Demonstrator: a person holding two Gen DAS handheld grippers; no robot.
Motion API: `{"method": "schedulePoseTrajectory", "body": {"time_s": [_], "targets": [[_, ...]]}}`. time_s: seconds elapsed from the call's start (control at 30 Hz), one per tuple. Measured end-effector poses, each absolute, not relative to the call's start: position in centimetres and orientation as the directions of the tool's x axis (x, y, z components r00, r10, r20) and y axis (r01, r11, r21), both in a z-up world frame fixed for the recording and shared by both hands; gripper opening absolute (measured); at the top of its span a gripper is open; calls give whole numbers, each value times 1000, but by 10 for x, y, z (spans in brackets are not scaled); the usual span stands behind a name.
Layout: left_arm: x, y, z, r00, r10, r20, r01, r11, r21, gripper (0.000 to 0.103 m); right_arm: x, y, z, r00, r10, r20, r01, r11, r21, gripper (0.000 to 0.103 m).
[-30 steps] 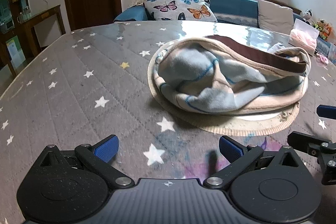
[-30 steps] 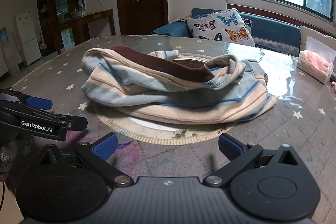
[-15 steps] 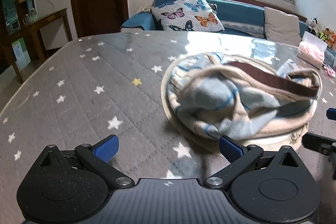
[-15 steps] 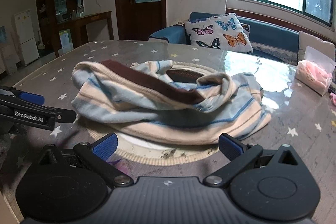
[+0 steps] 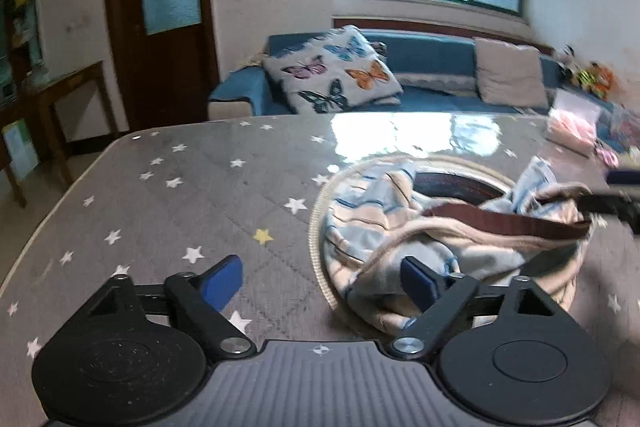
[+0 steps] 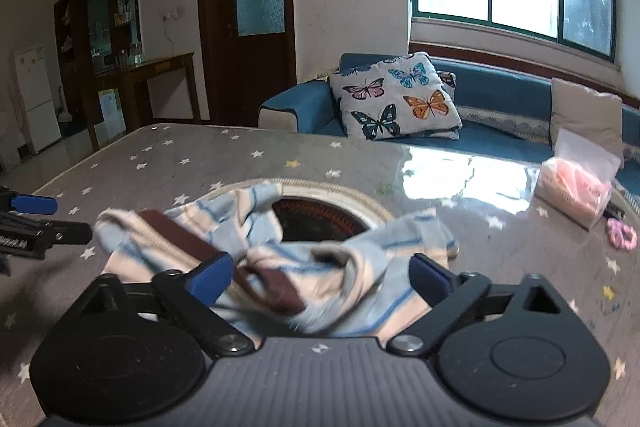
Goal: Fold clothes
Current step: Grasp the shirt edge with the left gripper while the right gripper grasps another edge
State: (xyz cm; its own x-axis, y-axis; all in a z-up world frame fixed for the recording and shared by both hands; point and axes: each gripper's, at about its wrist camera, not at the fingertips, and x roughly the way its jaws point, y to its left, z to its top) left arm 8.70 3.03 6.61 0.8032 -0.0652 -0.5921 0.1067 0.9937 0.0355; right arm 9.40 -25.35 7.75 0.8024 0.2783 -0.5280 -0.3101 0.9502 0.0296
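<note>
A crumpled blue, cream and brown striped garment (image 5: 448, 227) lies in a heap on the star-patterned table, over a round mat (image 5: 320, 203). It also shows in the right wrist view (image 6: 280, 259). My left gripper (image 5: 320, 279) is open and empty at the heap's near left edge. My right gripper (image 6: 320, 279) is open and empty, with the garment's near edge lying between its fingers. The right gripper's fingers (image 5: 616, 203) show at the heap's right side in the left wrist view. The left gripper's fingers (image 6: 36, 223) show at its left side in the right wrist view.
The grey star-patterned table (image 5: 180, 195) has a glossy cover. A plastic bag of pink things (image 6: 576, 183) and a pink hair tie (image 6: 622, 239) lie at the far right. A blue sofa with a butterfly cushion (image 6: 396, 103) stands behind the table.
Both grippers have moved forward and closer to the garment. The heap now lies right at both sets of fingers. Both stay open.
</note>
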Motion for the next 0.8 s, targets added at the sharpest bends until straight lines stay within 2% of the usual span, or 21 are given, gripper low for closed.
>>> {"method": "schedulePoseTrajectory", "body": {"time_s": [0.03,0.1,0.23,0.3,0.37,0.4,0.47,0.57,0.8], "targets": [[89,30,64,795,-81,-601,124,992,29,80,101,-253,78,803,270,-531,-307,951,20,89],[94,27,60,779,-106,-618,155,988,25,77,113,-253,77,798,260,-544,-299,954,17,77],[99,23,53,770,-148,-621,205,979,20,65,133,-256,70,772,241,-588,-281,959,25,64],[102,22,50,761,-179,-624,235,972,7,54,137,-257,64,757,240,-608,-284,959,24,52],[104,20,48,751,-215,-625,268,963,-9,33,137,-260,59,745,240,-622,-285,958,29,43],[104,19,48,747,-229,-624,279,960,-18,28,136,-262,58,741,241,-627,-284,958,32,40],[102,18,48,747,-254,-614,300,954,-30,12,131,-265,56,739,246,-628,-283,958,43,23],[93,14,53,763,-274,-586,323,946,-23,7,122,-270,59,746,252,-616,-280,959,54,13],[51,19,71,806,-287,-518,337,942,2,5,83,-279,76,780,260,-569,-276,959,59,10]]}}
